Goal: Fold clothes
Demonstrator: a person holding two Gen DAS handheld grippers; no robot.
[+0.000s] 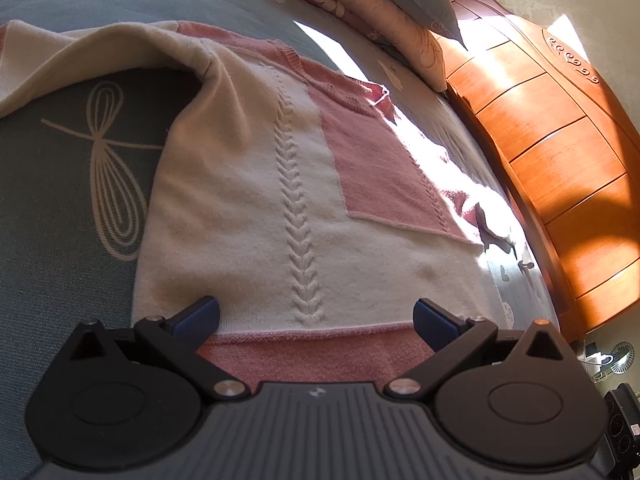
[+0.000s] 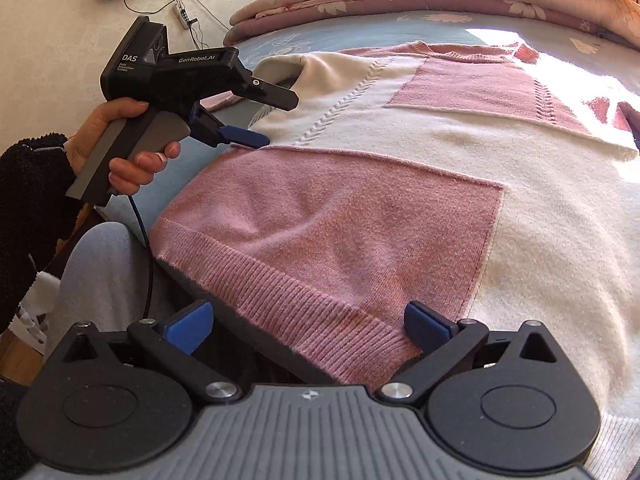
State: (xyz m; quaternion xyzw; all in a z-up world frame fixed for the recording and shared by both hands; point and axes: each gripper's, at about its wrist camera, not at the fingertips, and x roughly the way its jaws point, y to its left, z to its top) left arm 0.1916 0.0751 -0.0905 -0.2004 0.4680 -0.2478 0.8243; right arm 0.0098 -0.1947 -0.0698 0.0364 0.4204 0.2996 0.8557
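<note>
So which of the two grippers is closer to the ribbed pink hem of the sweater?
The right one. The right gripper sits open with the ribbed hem between its fingers. The left gripper, also open, is farther up, near the seam where the pink panel meets the cream knit.

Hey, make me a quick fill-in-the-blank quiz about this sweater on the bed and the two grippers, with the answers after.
1. The sweater is cream with patches of ____.
2. The jaws of the right gripper stand ____ at the ribbed hem.
3. The bedspread beside the sweater shows a printed ____.
4. The left gripper holds ____.

Answers: pink; open; dragonfly; nothing
</note>
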